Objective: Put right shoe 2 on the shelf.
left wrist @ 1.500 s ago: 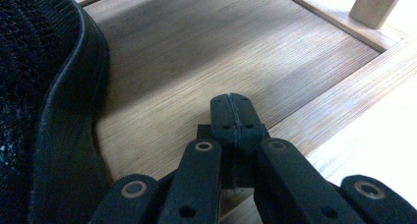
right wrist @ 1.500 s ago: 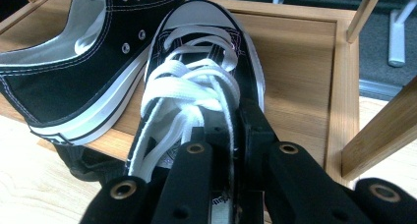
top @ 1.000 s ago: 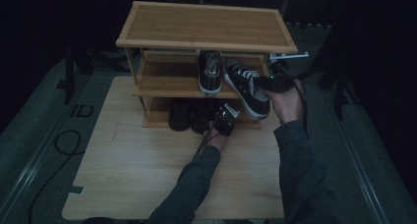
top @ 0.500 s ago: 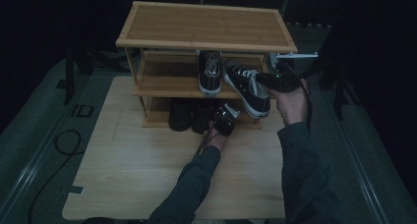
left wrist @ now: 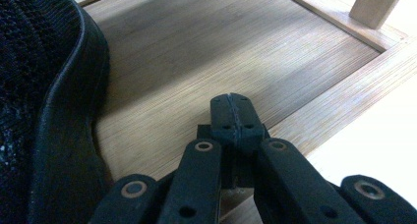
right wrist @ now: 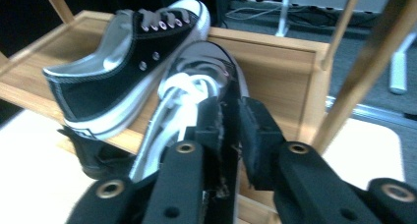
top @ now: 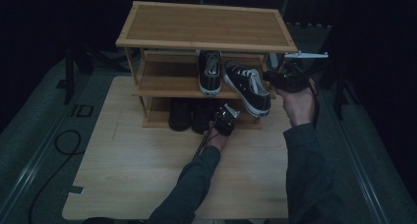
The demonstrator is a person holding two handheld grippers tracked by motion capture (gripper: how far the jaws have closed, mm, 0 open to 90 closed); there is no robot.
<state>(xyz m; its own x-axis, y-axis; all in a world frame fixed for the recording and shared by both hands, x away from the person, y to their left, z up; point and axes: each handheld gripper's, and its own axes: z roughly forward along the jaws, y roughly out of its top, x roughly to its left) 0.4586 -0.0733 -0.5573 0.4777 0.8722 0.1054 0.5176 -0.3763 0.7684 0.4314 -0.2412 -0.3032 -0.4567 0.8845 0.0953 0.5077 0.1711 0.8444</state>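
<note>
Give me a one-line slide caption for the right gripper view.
Right tool clamps the side of a black sneaker on the wooden rack's shelf, beside its mate.

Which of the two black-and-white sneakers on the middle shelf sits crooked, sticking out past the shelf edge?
The right-hand sneaker: angled, its heel overhanging the shelf front. The left sneaker sits straight.

Readable marks: one, on the floor

The letters "ID" stand on the dark floor mat (top: 80,110) at about nine o'clock from the table (top: 147,175), just off its left edge. The small label on the sneaker's heel (right wrist: 82,132) is too blurred to read; nothing else carries legible text.
</note>
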